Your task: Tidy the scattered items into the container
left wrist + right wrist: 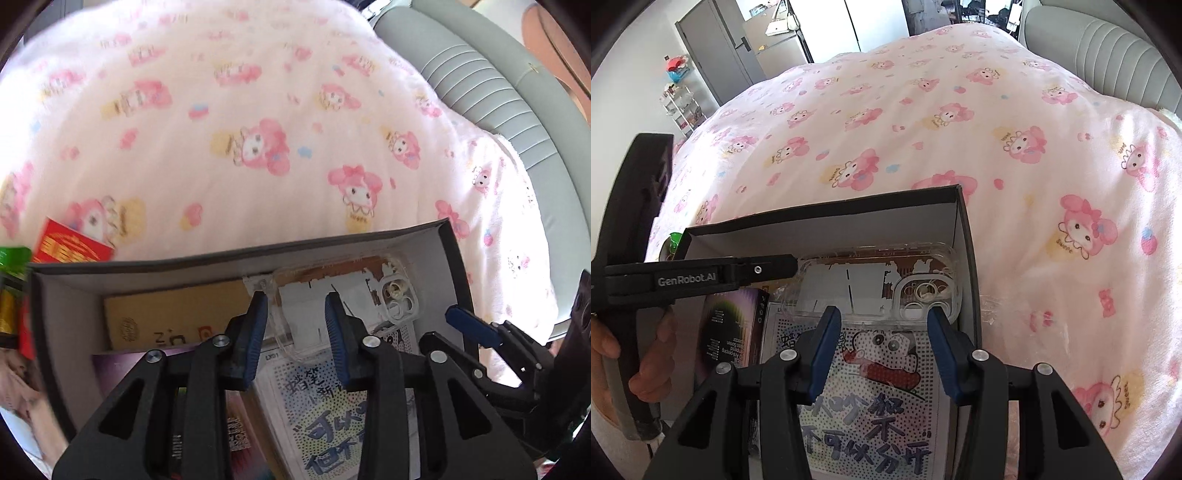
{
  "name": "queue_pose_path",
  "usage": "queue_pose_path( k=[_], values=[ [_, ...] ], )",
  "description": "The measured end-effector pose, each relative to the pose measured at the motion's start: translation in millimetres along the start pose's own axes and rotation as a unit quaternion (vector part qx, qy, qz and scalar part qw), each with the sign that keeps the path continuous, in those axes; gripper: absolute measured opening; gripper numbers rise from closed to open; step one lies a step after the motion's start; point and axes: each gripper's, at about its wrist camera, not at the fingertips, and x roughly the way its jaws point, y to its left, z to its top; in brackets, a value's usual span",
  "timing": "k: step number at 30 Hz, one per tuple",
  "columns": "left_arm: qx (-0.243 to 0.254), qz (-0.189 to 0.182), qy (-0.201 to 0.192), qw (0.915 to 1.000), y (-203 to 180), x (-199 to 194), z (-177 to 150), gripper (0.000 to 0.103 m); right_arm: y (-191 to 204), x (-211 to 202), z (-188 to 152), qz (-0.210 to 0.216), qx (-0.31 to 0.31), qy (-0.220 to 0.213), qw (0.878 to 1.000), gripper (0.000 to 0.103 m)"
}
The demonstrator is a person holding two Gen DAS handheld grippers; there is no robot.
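Box (827, 221) on bed cover (923, 122), phone case (879, 284) and printed sheet (879, 387) inside

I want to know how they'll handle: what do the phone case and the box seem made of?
Phone case: clear, glossy, probably soft plastic; the box floor shows through it. Box: looks like matte cardboard, dark outside, pale inside, with thin straight walls.

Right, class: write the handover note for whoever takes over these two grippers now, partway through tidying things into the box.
Left gripper: open, over one end of the clear phone case, gripping nothing.
Right gripper: open, empty, above the box.
Done: phone case, cartoon sheet, purple box and yellow box are inside.
Left: red packet and a green item lie outside, by the box's corner.
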Motion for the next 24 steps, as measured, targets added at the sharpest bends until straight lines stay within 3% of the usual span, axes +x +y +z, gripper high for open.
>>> queue_pose_path(
  k=[2, 4, 5, 7, 10, 16, 24],
  values=[
    [0.019, 0.021, -0.036, 0.9990, -13.3, -24.8, -10.7, 0.044, 5.6, -7.2, 0.4, -0.016, -0.004, -0.015, 1.000, 0.045],
    [0.034, 0.031, -0.076, 0.9960, -29.6, -54.5, -24.9, 0.062, 14.0, -25.0, 1.3, -0.045, -0.010, -0.042, 0.998, 0.045],
    [0.039, 0.034, -0.099, 0.9937, -34.1, -69.8, -28.4, 0.066, 19.3, -37.9, 1.4, -0.059, -0.017, -0.066, 0.996, 0.046],
    [0.049, 0.046, -0.147, 0.9869, -43.6, -100.5, -38.9, 0.079, 27.8, -65.5, -1.5, -0.081, -0.021, -0.104, 0.991, 0.053],
    [0.053, 0.069, -0.195, 0.9768, -51.5, -142.8, -62.6, 0.093, 34.7, -103.1, -8.2, -0.084, -0.007, -0.135, 0.987, 0.072],
    [0.053, 0.086, -0.221, 0.9699, -64.8, -189.2, -103.1, 0.103, 53.1, -159.6, -30.7, -0.090, -0.014, -0.170, 0.981, 0.074],
    [0.059, 0.112, -0.220, 0.9673, -74.9, -209.7, -152.6, 0.103, 62.7, -194.2, -77.7, -0.083, -0.006, -0.174, 0.981, 0.075]
  ],
)
